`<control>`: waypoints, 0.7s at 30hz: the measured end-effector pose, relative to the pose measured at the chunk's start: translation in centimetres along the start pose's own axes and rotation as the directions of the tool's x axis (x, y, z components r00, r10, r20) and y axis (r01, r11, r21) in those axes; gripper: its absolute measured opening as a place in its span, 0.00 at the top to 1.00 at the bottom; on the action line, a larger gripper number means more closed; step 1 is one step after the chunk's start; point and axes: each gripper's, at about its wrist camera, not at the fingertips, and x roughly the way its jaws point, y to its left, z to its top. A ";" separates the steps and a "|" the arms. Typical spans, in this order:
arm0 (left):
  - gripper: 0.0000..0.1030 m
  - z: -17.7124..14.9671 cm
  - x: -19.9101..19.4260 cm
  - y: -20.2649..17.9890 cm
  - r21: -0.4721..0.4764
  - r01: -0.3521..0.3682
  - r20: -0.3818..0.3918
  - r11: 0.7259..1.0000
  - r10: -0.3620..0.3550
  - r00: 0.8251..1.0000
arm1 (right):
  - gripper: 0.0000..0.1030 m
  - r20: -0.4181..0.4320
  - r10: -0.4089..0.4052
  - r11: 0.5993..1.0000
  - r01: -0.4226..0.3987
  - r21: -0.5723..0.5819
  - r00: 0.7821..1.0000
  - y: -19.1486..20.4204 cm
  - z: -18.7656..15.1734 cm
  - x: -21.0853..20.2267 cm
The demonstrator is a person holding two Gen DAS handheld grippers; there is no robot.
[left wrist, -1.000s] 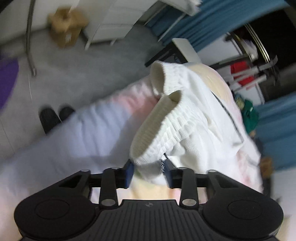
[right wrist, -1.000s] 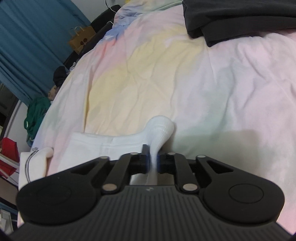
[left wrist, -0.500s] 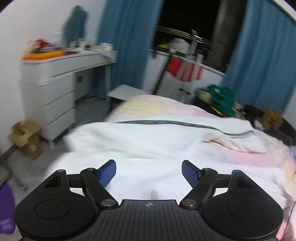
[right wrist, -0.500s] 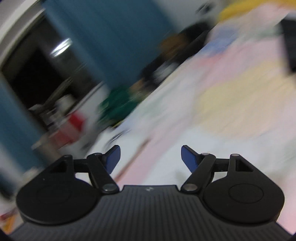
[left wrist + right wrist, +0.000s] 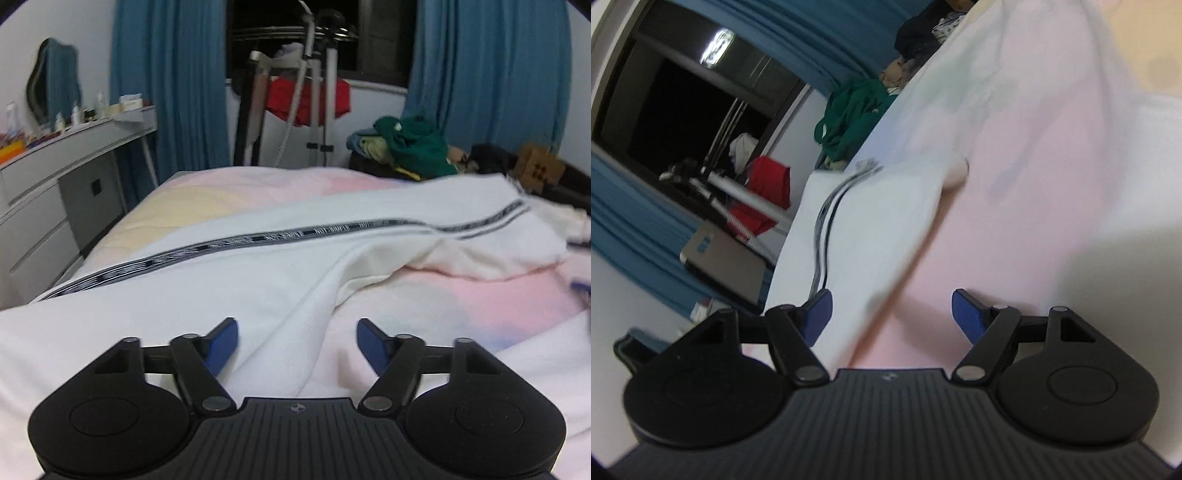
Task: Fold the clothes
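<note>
This was a bedroom in a home. A bed (image 5: 236,192) with a pastel sheet filled most of the room. Blue curtains (image 5: 173,81) hung on both sides of a dark window (image 5: 380,33). A white dresser (image 5: 48,192) with small bottles stood along the wall. A drying rack (image 5: 314,85) held a red garment (image 5: 306,99), and green clothes (image 5: 417,147) lay heaped beside the bed.

both views are lit by soft indoor light and look rather dim, with a cool tone. the window (image 5: 291,33) is black outside, so no daylight comes in. in the right wrist view a bright lamp reflection (image 5: 718,48) shines on the dark glass, and the bed sheet (image 5: 1052,155) is smeared by motion blur; a grey shadow lies at the lower right. the left wrist view is sharper. fisheye distortion bends the curtains (image 5: 495,66) and darkens the corners.
</note>
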 end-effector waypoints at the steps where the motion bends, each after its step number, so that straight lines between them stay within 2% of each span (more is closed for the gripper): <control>1: 0.35 -0.2 1.4 -0.6 0.018 -0.002 -0.001 1.000 0.002 1.000 | 0.28 0.014 0.031 0.999 -0.031 0.031 0.999 -0.4 0.5 0.9; 4: 0.35 0.2 4.8 -2.4 0.072 -0.004 0.004 0.997 0.004 1.000 | 0.30 0.063 0.094 0.987 -0.101 0.127 0.994 -2.1 1.8 3.4; 7: 0.45 1.1 6.2 -3.7 0.114 0.015 0.030 0.993 -0.018 0.999 | 0.49 0.117 0.090 0.987 -0.104 0.120 0.989 -2.6 2.1 5.0; 8: 0.49 1.4 6.5 -3.9 0.124 0.027 0.033 0.992 -0.031 0.999 | 0.62 0.122 0.079 0.989 -0.094 0.118 0.989 -2.7 2.2 5.6; 9: 0.56 1.5 6.6 -4.2 0.135 0.035 0.033 0.990 -0.040 0.999 | 0.77 0.127 0.068 0.990 -0.083 0.115 0.990 -2.7 2.3 6.1; 10: 0.60 1.4 6.8 -4.4 0.147 0.031 0.032 0.989 -0.036 0.999 | 0.81 0.134 0.057 0.989 -0.074 0.125 0.989 -2.9 2.4 6.5; 12: 0.84 1.1 6.9 -4.7 0.170 0.013 0.031 0.985 -0.019 0.999 | 0.90 0.164 0.054 0.989 -0.076 0.130 0.985 -3.1 2.1 6.6; 15: 0.95 0.8 6.1 -4.7 0.184 -0.006 0.035 0.983 0.000 0.999 | 0.93 0.232 0.001 0.997 -0.017 0.069 0.973 -2.0 2.0 5.7; 17: 0.95 0.9 5.3 -4.7 0.184 -0.003 0.047 0.983 -0.005 0.999 | 0.94 0.291 -0.015 1.000 0.007 0.027 0.956 -0.9 2.3 4.2; 21: 0.96 1.0 2.1 -4.7 0.227 0.028 0.081 0.973 -0.048 0.996 | 0.95 0.327 -0.051 0.999 0.045 0.024 0.944 -0.4 3.7 1.7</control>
